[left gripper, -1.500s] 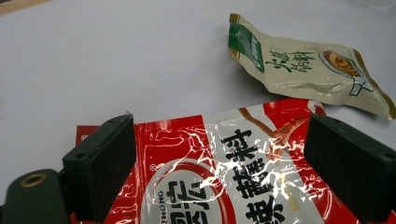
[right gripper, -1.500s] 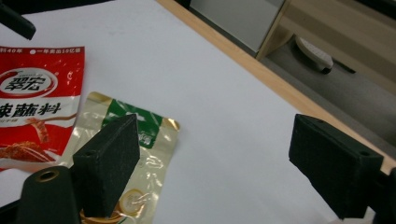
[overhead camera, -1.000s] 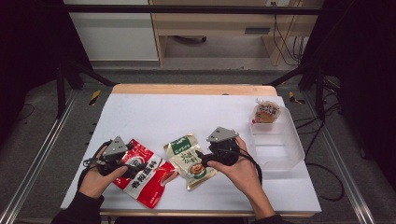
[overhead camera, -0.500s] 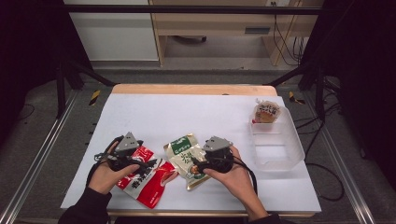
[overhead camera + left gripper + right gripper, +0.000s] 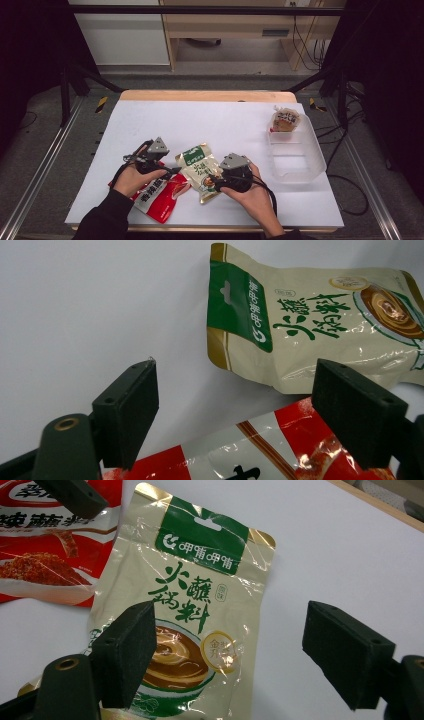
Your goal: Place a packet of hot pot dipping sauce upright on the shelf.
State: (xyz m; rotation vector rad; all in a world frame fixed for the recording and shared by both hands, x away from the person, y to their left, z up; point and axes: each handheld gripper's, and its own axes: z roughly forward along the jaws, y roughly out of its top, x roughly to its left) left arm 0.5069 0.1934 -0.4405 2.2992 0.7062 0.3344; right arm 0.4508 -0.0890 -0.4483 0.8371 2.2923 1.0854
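We see two sauce packets lying flat on the white surface (image 5: 215,120), near its front edge. The red packet (image 5: 162,195) lies at the near left, and the beige packet with the green top band (image 5: 200,171) lies just to its right, the two edges touching or nearly so.

Our left claw (image 5: 172,171) sits over the upper right part of the red packet. In the left gripper view its jaws stand wide apart, with the red packet (image 5: 260,450) below and between them and the beige packet (image 5: 310,325) farther off; they have hold of nothing.

Our right claw (image 5: 214,181) sits at the near right edge of the beige packet. In the right gripper view its jaws are also spread wide: one jaw lies over the printed bowl on the beige packet (image 5: 195,590), the other over bare surface beside it. Nothing is clamped.

At the far right, a clear plastic tray (image 5: 295,160) holds a small round-topped snack pack (image 5: 285,120) at its far end.
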